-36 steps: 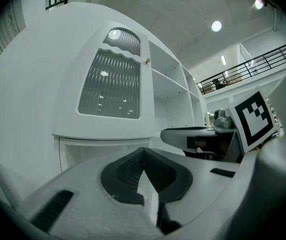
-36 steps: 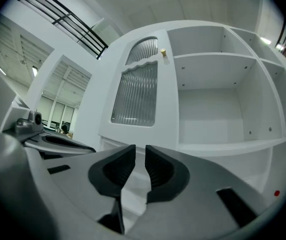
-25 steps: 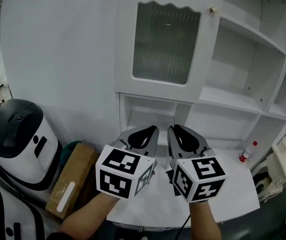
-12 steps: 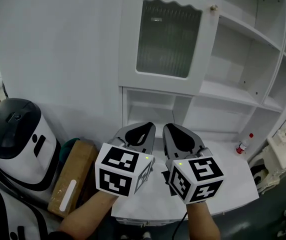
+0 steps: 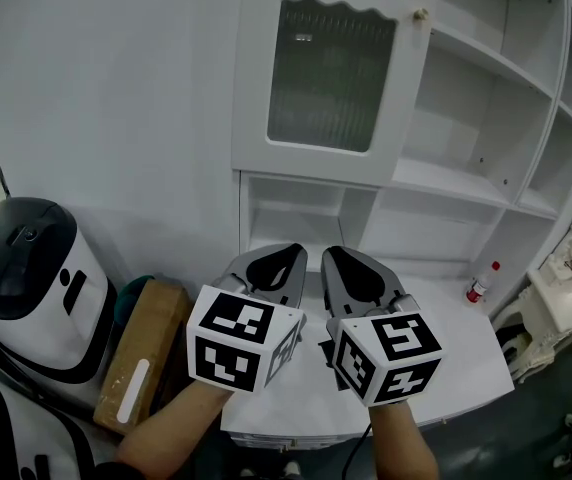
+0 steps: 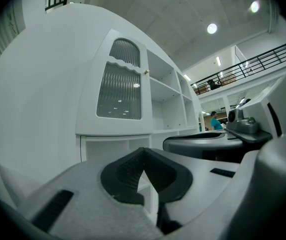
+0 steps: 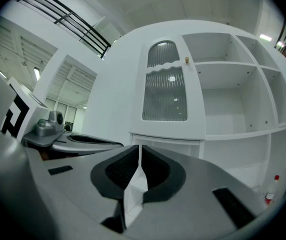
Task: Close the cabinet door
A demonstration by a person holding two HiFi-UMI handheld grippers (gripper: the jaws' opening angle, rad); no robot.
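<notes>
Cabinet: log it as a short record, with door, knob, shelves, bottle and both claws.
door: ribbed glass panel, left column; cannot tell if fully shut
knob: door's upper right corner
shelves: open-fronted, right of door
bottle: red cap, upright on counter, far right
left claw: jaws together, empty
right claw: jaws have just been closing, almost together, nothing between

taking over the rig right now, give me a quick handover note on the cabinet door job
Left gripper: shut, empty, low in front of the cabinet.
Right gripper: jaws have just been closing and are now shut, nothing between them.
Cabinet door: up ahead, knob at its upper right edge. It looks ajar, though that is hard to judge. Neither gripper touches it.
Done: nothing on the door yet.
Left: reach the door and push it shut.
</notes>
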